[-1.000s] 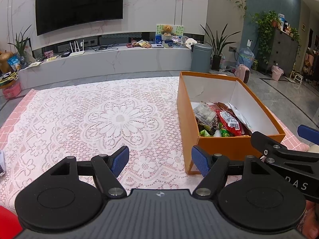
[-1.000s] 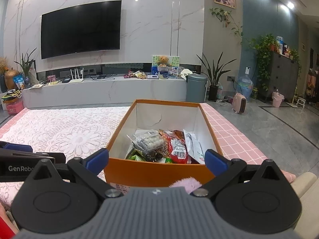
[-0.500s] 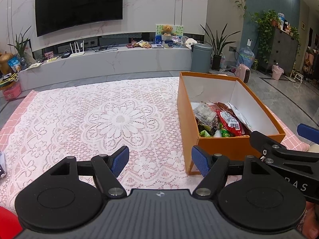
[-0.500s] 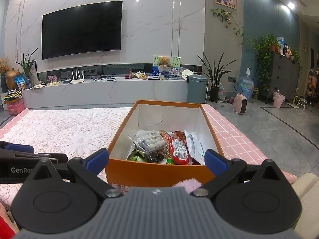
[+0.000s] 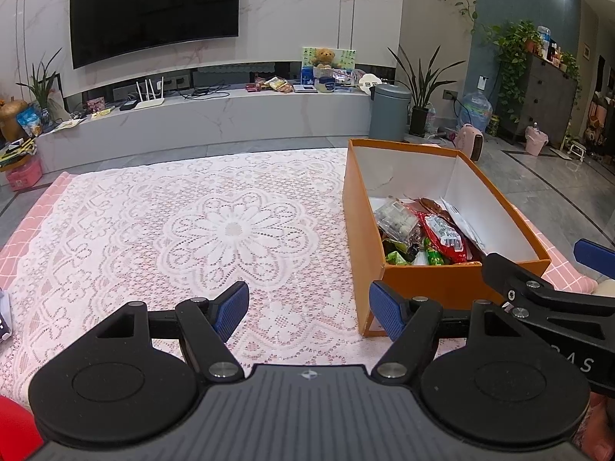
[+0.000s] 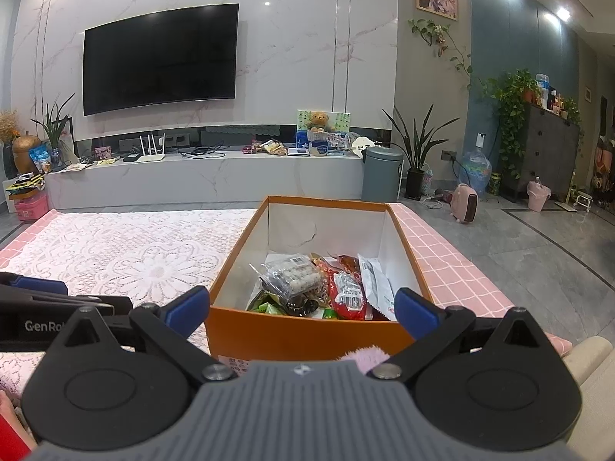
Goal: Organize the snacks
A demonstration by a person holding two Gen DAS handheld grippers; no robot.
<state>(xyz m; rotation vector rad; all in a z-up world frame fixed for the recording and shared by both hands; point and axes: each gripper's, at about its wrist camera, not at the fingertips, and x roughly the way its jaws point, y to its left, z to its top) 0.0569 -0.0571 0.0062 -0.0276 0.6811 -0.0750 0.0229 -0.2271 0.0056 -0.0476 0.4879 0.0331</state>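
An orange box (image 5: 453,288) (image 6: 300,336) stands on the right side of the table on a white lace cloth (image 5: 192,230). It holds several snack packets: a clear pack of round sweets (image 5: 396,221) (image 6: 294,278), a red packet (image 5: 444,236) (image 6: 348,294), a white packet (image 6: 374,284) and small green ones (image 5: 396,257). My left gripper (image 5: 309,309) is open and empty, low over the cloth just left of the box's near corner. My right gripper (image 6: 301,307) is open and empty in front of the box's near wall.
A pink checked cloth (image 6: 453,269) covers the table under the lace. The right gripper's body (image 5: 546,299) shows right of the box. Beyond the table are a TV console (image 6: 211,180), a grey bin (image 6: 382,173) and potted plants. A cream cushion (image 6: 592,357) lies at the near right.
The right wrist view has risen a little, showing more of the box's inside. The left gripper has barely moved. Both stay open.
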